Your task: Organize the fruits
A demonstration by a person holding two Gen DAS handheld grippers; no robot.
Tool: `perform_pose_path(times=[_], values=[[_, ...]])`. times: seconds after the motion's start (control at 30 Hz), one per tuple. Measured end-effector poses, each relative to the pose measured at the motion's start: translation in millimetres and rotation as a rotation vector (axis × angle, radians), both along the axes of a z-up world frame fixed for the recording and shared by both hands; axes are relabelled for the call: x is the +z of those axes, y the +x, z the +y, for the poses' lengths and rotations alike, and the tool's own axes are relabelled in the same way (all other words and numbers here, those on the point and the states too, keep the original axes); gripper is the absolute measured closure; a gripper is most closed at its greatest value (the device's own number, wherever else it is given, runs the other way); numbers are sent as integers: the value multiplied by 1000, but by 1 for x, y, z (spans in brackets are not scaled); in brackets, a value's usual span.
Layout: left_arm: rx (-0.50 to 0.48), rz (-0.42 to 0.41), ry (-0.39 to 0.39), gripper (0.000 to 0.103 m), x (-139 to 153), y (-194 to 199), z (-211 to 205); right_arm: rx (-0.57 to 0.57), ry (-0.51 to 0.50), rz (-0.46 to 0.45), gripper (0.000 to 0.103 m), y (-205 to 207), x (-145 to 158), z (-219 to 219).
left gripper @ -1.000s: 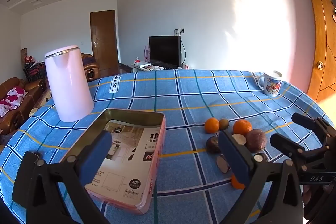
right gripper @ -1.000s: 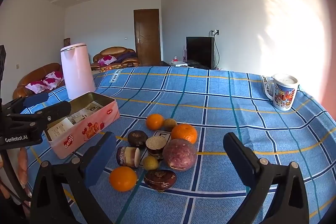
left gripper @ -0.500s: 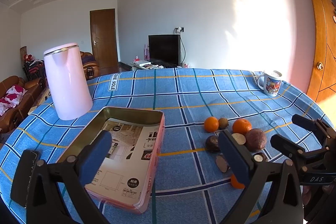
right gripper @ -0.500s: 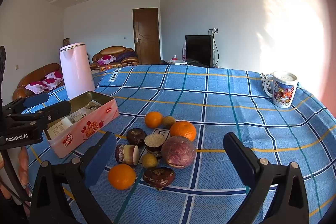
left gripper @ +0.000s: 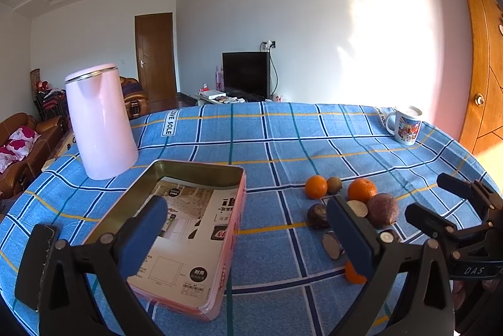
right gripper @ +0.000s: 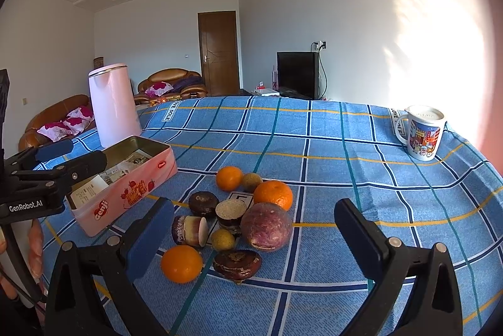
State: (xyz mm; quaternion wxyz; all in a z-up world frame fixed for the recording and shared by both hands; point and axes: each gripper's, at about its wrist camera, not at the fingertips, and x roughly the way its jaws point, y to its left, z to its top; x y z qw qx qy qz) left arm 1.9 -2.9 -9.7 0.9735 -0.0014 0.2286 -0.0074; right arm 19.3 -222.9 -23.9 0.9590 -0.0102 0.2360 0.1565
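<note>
A cluster of fruit lies on the blue checked tablecloth: a near orange (right gripper: 181, 263), two more oranges (right gripper: 273, 194) (right gripper: 229, 177), a large purple fruit (right gripper: 266, 226), dark brown fruits (right gripper: 237, 264) and small yellow-green ones (right gripper: 222, 239). An open pink tin (right gripper: 125, 185) with paper inside sits left of them; it also shows in the left wrist view (left gripper: 176, 219). My right gripper (right gripper: 254, 238) is open, above the near side of the cluster. My left gripper (left gripper: 245, 232) is open, over the tin's right edge. The fruit also shows in the left wrist view (left gripper: 316, 186).
A tall pink kettle (left gripper: 100, 122) stands behind the tin at the far left. A printed mug (right gripper: 424, 132) stands at the far right near the table edge. Sofas, a door and a television lie beyond the table.
Both grippers have risen or drawn back slightly, so the tin and fruit sit a little lower in view. Both stay open; nothing was grasped.
</note>
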Motion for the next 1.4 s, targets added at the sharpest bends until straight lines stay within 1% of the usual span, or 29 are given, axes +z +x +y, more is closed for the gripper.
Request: perform_pose_path(times=[1.23, 1.3, 1.4], values=[[-4, 18, -2, 0, -5, 1, -5, -4, 12, 19, 1, -2, -8, -3], [-5, 25, -3, 0, -7, 2, -6, 2, 8, 22, 1, -1, -9, -3], [-18, 50, -21, 0, -15, 5, -10, -17, -37, 39, 1, 1, -16, -1]])
